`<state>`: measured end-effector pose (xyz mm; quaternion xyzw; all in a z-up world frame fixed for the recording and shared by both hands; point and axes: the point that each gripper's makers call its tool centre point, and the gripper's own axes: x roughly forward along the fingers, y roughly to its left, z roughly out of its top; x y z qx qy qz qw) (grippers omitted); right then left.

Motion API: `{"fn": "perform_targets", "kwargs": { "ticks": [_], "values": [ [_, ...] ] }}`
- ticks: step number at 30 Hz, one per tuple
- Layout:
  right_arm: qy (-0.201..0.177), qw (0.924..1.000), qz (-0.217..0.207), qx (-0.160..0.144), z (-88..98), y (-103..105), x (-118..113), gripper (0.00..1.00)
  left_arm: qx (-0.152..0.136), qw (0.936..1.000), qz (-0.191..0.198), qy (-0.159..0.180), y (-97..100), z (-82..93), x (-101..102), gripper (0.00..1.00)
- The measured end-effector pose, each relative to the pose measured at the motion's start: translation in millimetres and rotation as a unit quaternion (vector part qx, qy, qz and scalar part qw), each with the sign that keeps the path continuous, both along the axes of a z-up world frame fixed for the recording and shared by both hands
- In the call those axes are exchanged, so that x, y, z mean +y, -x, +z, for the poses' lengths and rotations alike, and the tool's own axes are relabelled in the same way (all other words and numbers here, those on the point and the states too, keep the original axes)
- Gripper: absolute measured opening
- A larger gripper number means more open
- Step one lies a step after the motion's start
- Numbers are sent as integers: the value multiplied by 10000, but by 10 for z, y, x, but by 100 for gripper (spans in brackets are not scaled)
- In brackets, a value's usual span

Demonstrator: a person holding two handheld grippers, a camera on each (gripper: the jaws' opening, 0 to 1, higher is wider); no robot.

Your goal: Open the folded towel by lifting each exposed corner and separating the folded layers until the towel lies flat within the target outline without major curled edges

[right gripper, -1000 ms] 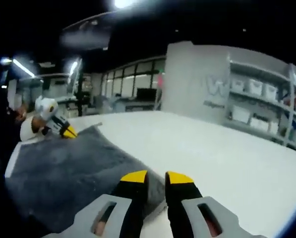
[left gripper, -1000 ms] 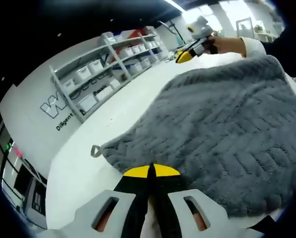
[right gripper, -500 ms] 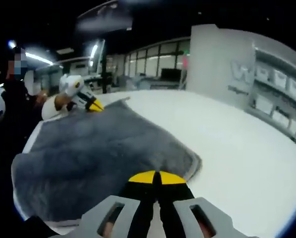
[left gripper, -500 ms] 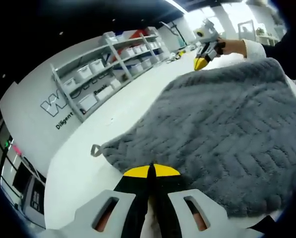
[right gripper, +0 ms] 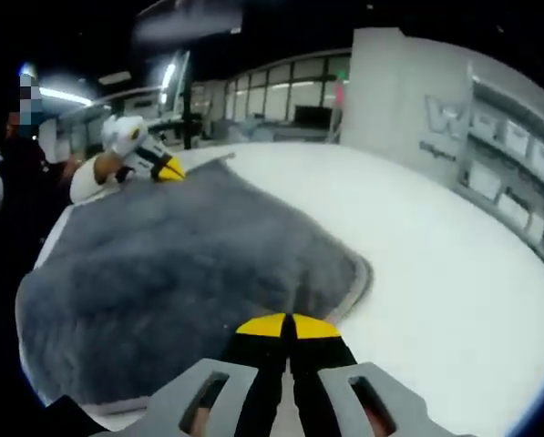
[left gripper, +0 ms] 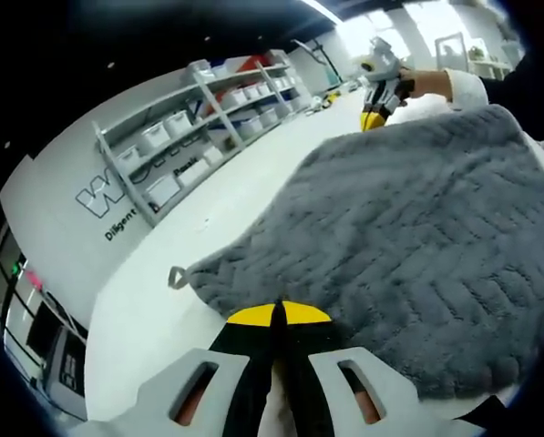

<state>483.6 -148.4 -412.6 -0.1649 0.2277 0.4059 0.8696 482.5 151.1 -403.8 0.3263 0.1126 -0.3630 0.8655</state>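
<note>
A light grey wall panel (left gripper: 89,214) at about ten o'clock in the left gripper view, just beside the shelving, carries a large outlined "W" with further big letters hidden by the shelf frame. Under it runs a smaller dark line that starts "Diligent"; the rest is too broken up to read. In the right gripper view the same wall panel (right gripper: 408,100) shows blurred pale lettering at two o'clock, unreadable.

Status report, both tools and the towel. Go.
Left tool shut at near towel edge. Right tool shut at opposite corner. Grey towel spread flat on white table, hang loop out. Nothing in the way.
</note>
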Motion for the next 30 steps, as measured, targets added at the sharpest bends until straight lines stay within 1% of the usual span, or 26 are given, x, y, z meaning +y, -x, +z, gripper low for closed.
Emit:
{"fn": "perform_targets", "kwargs": {
  "ticks": [2, 4, 7, 9, 11, 12, 13, 14, 15, 16, 17, 18, 19, 20, 22, 23, 25, 27, 28, 30],
  "values": [
    [45, 10000, -28, -47, 0, -15, -20, 0, 1, 10000, 1, 5, 0, 0, 0, 0],
    [152, 9997, -105, -155, 2, -48, -66, 0, 2, 10000, 4, 10, -1, 0, -1, 0],
    [174, 9996, -95, -189, 0, -48, -70, 0, 13, 10000, 6, 28, 0, -1, -2, 0],
    [265, 9992, -123, -257, 3, -57, -90, 0, 31, 10000, 13, 62, -1, -1, 0, 0],
    [251, 9992, -164, -248, 17, -65, -111, 0, 38, 10000, 15, 73, -1, -3, 0, 0],
    [183, 9995, -183, -200, 32, -57, -115, 0, 26, 10000, 13, 55, 0, -2, -1, 0],
    [78, 9998, -82, -171, 66, -10, -92, 0, 6, 10000, 10, 27, 2, -3, -4, 0],
    [-34, 9997, 158, -162, 103, 60, -28, 0, 3, 10000, 7, 23, 3, -2, -4, 0],
    [-127, 9988, 426, -209, 146, 139, 37, 0, 77, 9999, 35, 111, 3, -2, -2, 0],
    [-200, 9971, 719, -178, 164, 241, 102, 0, 130, 9997, 39, 184, 1, 0, 4, 0],
    [-168, 9962, 853, -102, 155, 310, 123, 0, 192, 9994, 28, 274, 5, 6, 3, 0],
    [-79, 9943, 1048, -170, 162, 374, 152, 0, 318, 9984, 27, 459, 22, 11, -16, 0],
    [-37, 9924, 1183, -336, 184, 406, 176, 0, 398, 9976, -15, 575, 36, 22, -33, 0],
    [-63, 9909, 1291, -380, 196, 446, 201, 0, 454, 9966, -59, 681, 50, 37, -49, 0],
    [-184, 9900, 1365, -316, 210, 494, 211, 0, 564, 9944, -131, 890, 79, 70, -86, 0],
    [-178, 9897, 1393, -290, 204, 506, 212, 0, 632, 9927, -179, 1017, 100, 92, -112, 0],
    [-112, 9877, 1527, -302, 183, 556, 211, 0, 657, 9909, -287, 1140, 125, 134, -143, 0],
    [-120, 9856, 1659, -308, 189, 612, 224, 0, 771, 9877, -396, 1300, 160, 157, -176, 0],
    [-247, 9831, 1790, -276, 220, 667, 258, 0, 818, 9860, -421, 1391, 167, 176, -181, 0],
    [-411, 9774, 2070, -111, 245, 805, 309, 0, 955, 9814, -459, 1600, 162, 222, -170, 0]
  ]
}}
